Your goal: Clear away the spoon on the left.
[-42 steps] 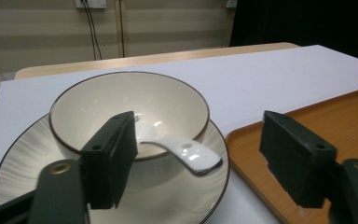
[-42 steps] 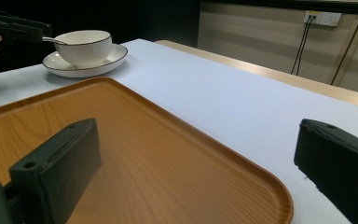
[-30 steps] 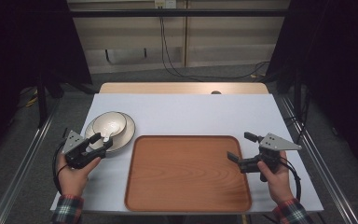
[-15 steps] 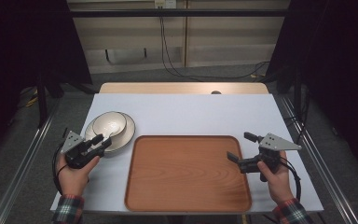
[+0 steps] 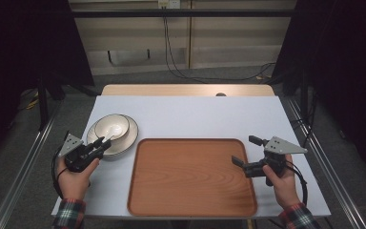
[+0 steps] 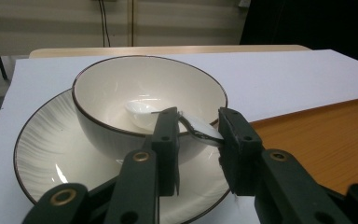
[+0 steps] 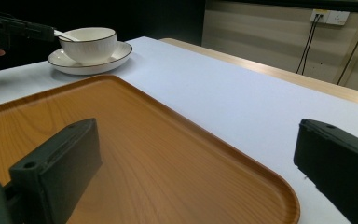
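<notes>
Found the white spoon point(image 6: 142, 113) lying in the cream bowl point(image 6: 121, 88), its handle slanting out over the near rim. Caught that handle between the pads of the left hand-held gripper point(image 6: 199, 116), touching both as far as could be told. Had just been closing on it: stood plainly wider a second before, narrower half a second before, and narrowest at this moment. Otherwise noted no change from the earlier frames: bowl, plate, tray and both hands all in the same places.

Made out a glossy, round bowl with a thin dark line round the lip, seated on a wider plate point(image 6: 46, 144) of the same glaze, faintly ribbed and dark-edged too. Placed both near the left edge of the pale, matt desk point(image 5: 195, 114), just beside the far left corner of a rectangular wooden tray point(image 5: 190, 176) with rounded corners, a low raised rim and visible grain.

Held the right hand-held gripper point(image 5: 244, 150) spread wide and gripping nothing, over the tray's right edge.

From the left gripper view, got the handle against the pads; from the high view, too small to judge. From the right gripper view, saw the bowl and plate far off past the tray.
</notes>
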`<state>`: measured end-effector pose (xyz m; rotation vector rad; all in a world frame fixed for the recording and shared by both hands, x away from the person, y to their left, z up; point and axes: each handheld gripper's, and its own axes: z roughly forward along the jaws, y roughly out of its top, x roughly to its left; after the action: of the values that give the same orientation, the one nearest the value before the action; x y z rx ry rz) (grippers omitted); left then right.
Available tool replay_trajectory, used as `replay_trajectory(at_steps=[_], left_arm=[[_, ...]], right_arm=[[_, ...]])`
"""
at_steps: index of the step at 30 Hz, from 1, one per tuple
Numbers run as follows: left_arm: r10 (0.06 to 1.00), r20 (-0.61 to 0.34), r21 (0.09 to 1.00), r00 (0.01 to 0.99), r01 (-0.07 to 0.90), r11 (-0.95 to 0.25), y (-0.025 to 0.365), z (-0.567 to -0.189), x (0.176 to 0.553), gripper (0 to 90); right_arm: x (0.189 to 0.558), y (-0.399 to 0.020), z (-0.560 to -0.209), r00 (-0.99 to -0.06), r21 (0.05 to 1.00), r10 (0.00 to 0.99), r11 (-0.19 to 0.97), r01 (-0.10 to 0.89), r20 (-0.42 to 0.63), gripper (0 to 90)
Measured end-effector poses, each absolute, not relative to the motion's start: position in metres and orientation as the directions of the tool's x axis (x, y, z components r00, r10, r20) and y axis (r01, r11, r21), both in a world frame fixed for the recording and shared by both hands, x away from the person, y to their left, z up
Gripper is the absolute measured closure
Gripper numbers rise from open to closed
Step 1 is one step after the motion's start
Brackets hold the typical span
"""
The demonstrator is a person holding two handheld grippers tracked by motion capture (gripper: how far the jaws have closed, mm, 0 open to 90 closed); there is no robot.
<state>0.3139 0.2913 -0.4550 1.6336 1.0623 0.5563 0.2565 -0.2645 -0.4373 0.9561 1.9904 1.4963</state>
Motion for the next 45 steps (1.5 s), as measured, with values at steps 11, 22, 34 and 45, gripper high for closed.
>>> replay_trajectory(at_steps=[11,22,34,45], left_arm=[[0.86,-0.171,0.935,0.481,0.354,-0.011,0.295,-0.456,0.314,77.5],[0.87,-0.192,0.944,0.454,0.329,0.036,0.297,-0.456,0.316,84.0],[0.873,-0.172,0.966,0.456,0.254,0.058,0.296,-0.448,0.325,84.6],[0.878,-0.179,0.974,0.444,0.205,0.095,0.291,-0.444,0.34,84.6]], right_arm=[[0.257,-0.264,-0.437,-0.65,0.955,0.759,0.162,0.249,0.041,0.1],[0.256,-0.264,-0.437,-0.646,0.955,0.762,0.162,0.247,0.038,0.1],[0.256,-0.266,-0.436,-0.646,0.957,0.762,0.159,0.245,0.039,0.1],[0.255,-0.267,-0.436,-0.644,0.958,0.764,0.153,0.241,0.04,0.1]])
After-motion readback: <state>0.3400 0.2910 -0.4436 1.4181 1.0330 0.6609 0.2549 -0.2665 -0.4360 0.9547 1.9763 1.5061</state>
